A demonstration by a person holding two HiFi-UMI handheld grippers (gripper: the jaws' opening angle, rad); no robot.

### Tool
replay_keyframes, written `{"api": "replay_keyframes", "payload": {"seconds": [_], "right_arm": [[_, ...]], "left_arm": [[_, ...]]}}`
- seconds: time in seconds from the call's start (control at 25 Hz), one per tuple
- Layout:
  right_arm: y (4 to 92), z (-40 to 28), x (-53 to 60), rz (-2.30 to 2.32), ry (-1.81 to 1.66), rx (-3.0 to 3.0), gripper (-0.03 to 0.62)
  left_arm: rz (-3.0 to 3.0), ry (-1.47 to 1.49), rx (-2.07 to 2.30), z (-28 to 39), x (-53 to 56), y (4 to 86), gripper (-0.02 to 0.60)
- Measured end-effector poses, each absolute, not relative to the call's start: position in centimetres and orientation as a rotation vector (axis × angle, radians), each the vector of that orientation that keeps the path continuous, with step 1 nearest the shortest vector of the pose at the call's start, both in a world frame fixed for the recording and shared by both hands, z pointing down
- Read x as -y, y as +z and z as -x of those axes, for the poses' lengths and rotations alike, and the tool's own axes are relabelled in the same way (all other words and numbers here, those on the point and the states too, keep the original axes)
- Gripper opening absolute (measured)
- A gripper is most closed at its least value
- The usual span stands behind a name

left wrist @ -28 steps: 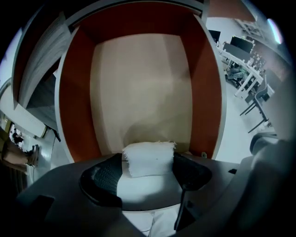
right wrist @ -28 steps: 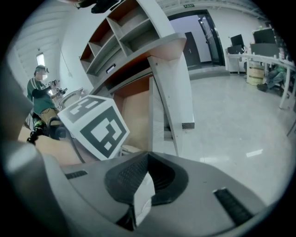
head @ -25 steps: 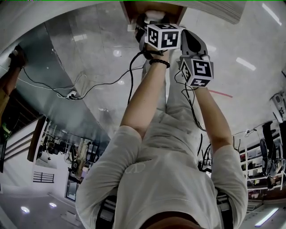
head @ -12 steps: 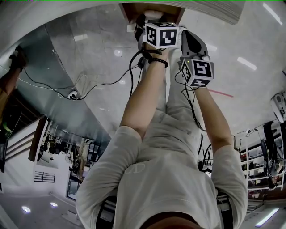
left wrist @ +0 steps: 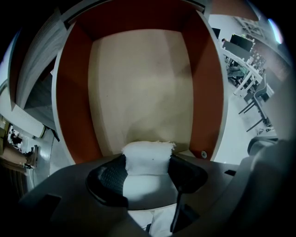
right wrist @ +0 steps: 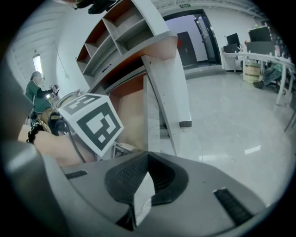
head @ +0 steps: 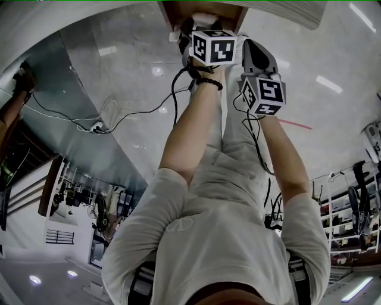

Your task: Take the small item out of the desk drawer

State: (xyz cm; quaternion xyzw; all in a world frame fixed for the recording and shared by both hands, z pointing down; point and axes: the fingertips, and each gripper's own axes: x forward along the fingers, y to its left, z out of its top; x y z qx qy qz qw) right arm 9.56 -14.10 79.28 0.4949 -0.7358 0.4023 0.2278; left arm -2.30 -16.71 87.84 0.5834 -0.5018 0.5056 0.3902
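The desk drawer [left wrist: 138, 83] stands open, with a pale beige floor and red-brown side walls [left wrist: 74, 97]. A small white, soft-looking item [left wrist: 147, 156] lies at the drawer's near edge. My left gripper [left wrist: 148, 170] has both black pads against its sides and the jaws are closing on it. In the head view the left gripper [head: 199, 22] reaches into the drawer [head: 178, 9] at the top of the picture. My right gripper [head: 255, 52] hangs just right of it, outside the drawer. The right gripper [right wrist: 145, 178] has its pads together, with a white sliver below their join.
The desk [right wrist: 157, 60] carries open shelves [right wrist: 115, 28] above the drawer. Black cables and a power strip [head: 95, 126] lie on the glossy floor to the left. Tables and chairs [right wrist: 259, 60] stand far right. A person in green [right wrist: 36, 92] stands behind the desk.
The left gripper's marker cube has crept a little further toward the drawer. The right gripper has stayed where it was.
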Motion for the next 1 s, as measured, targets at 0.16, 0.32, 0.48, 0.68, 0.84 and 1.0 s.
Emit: {"api": "replay_keyframes", "payload": {"seconds": [0.16,0.32,0.48,0.68,0.84,1.0], "right_arm": [[78.9,-9.6,14.0,-1.379,1.107,2.022,0.000],[78.6,-9.7,13.4,-1.383,1.108,2.015,0.000],[78.2,-9.7,13.2,-1.390,1.104,2.020,0.000],[77.8,-9.7,12.8,-1.402,1.109,2.020,0.000],[79.0,-11.0,12.1,-1.431,1.145,1.984,0.000],[78.8,-14.4,11.0,-1.480,1.158,1.876,0.000]], "left_arm": [[-1.499,1.263,1.280,2.3,16.7,87.5,0.272],[-1.507,1.249,1.280,2.3,16.5,87.2,0.272],[-1.440,1.180,1.251,2.4,15.0,87.5,0.252],[-1.561,1.213,1.262,2.6,14.8,91.3,0.247],[-1.504,1.174,1.237,4.5,13.9,93.6,0.245],[-1.497,1.155,1.249,5.7,11.7,90.3,0.245]]}}
